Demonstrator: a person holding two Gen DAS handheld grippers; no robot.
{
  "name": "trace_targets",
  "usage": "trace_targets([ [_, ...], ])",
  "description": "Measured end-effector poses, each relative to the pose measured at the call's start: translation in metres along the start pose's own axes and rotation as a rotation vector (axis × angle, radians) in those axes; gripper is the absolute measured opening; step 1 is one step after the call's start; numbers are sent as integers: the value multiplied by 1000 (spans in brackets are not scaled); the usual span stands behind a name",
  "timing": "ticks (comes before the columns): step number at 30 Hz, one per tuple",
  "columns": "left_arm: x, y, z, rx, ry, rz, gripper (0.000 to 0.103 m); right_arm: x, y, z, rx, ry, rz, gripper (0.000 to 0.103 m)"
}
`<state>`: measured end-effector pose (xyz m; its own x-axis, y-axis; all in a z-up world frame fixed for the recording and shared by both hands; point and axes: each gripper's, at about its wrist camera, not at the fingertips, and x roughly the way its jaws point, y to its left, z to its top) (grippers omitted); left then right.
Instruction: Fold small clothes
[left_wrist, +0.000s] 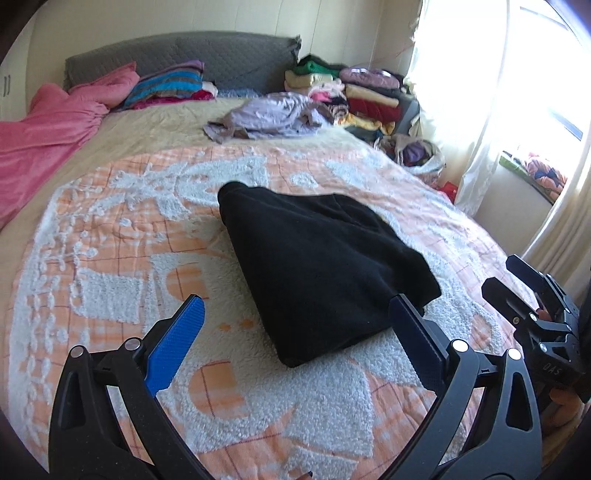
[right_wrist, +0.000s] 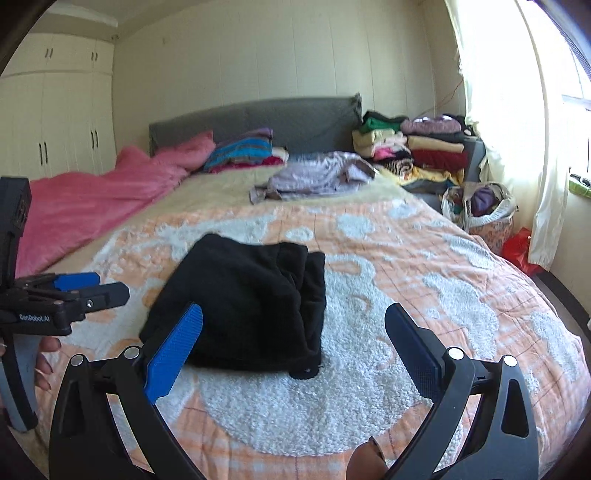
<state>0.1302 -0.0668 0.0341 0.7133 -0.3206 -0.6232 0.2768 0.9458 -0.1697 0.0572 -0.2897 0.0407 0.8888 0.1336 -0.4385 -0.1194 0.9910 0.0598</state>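
Observation:
A black garment (left_wrist: 321, 266) lies folded into a thick bundle on the orange-and-white bedspread (left_wrist: 110, 229). My left gripper (left_wrist: 295, 299) is open just short of the bundle's near edge, and its right fingertip overlaps the bundle's right corner in the left wrist view. The right gripper (left_wrist: 502, 275) shows at that view's right edge, apart from the cloth. In the right wrist view the black garment (right_wrist: 251, 295) lies ahead and to the left. My right gripper (right_wrist: 295, 308) is open above the bedspread (right_wrist: 406, 266), its left pad (right_wrist: 173, 354) by the bundle's near edge. The left gripper (right_wrist: 112, 283) enters from the left, held by a hand (right_wrist: 44, 354).
A pink blanket (right_wrist: 92, 199) covers the bed's left side. A crumpled lilac garment (right_wrist: 317, 173) lies further up the bed. Stacks of folded clothes (right_wrist: 413, 147) stand by the grey headboard (right_wrist: 277, 122). A full laundry basket (right_wrist: 484, 206) and curtain (right_wrist: 509, 129) are right; wardrobes (right_wrist: 55, 122) left.

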Motion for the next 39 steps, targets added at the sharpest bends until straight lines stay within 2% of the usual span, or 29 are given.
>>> trace_targets([
  [8,-27,4,-18,13,-48,6,93,-34,12,-8,-21,-118,-7,98],
  [16,-37,13,-46,26,-34,19,94,-48,23,-24,-54,-130,-41,99],
  [24,-41,25,-68,-5,-16,28,94,-61,27,-37,-40,-142,-49,99],
  [32,-36,38,-90,-43,24,15,94,-59,41,-56,-37,-55,-38,99],
  [39,-19,49,-99,-78,65,28,94,-26,51,-72,-45,67,-50,99],
])
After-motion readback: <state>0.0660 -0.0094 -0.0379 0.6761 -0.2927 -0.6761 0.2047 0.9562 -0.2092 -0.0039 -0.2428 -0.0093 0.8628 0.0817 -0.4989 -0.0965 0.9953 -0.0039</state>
